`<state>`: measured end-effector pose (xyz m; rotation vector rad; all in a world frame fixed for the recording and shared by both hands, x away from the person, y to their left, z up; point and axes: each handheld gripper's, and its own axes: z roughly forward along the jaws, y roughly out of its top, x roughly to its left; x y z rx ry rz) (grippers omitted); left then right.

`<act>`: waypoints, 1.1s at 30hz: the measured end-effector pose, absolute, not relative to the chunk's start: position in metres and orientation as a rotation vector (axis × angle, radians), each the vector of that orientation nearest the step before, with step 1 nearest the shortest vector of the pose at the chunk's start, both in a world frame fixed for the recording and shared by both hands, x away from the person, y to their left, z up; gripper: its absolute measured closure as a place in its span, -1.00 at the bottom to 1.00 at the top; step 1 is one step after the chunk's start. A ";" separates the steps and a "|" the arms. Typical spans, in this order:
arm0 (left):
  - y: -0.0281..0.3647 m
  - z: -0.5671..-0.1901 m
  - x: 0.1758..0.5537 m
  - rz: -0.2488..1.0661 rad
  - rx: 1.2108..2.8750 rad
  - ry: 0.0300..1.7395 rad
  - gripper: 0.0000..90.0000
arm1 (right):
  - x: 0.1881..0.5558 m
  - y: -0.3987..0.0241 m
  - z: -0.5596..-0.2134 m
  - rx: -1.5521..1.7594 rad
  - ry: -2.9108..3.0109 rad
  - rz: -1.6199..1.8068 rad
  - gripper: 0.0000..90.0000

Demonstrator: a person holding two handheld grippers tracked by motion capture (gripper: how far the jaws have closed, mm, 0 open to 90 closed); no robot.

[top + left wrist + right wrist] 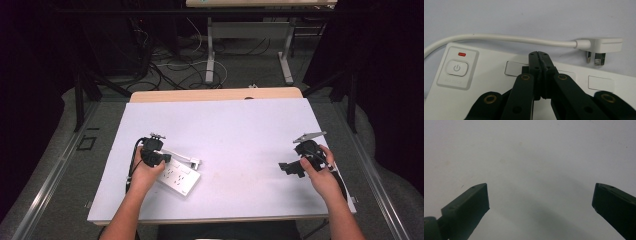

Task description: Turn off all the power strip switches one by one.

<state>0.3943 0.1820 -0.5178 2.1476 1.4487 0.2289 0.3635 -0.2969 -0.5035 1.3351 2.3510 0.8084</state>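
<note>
My left gripper [539, 53] closed, empty, over power strip [486, 82] | right gripper [540, 197] wide open | risk: closed tips skid, shoving strip toward plug [600, 46].

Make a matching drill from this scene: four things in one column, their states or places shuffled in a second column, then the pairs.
1. left gripper
2. right gripper
3. plug
4. indicator light

a. red, above the power button
b. open over bare table
c. shut over the power strip
d. lying on the table beyond the strip

Pairs: 1-c, 2-b, 3-d, 4-a
</note>
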 end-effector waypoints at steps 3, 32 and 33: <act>0.181 -0.518 0.394 0.244 2.147 1.444 1.00 | 0.364 -0.297 -0.503 1.337 2.351 0.808 -0.99; 0.159 -0.512 0.382 0.198 2.208 1.350 1.00 | 0.363 -0.299 -0.503 1.335 2.345 0.807 -0.99; 0.159 -0.512 0.382 0.196 2.214 1.346 1.00 | 0.363 -0.299 -0.503 1.335 2.346 0.806 -0.99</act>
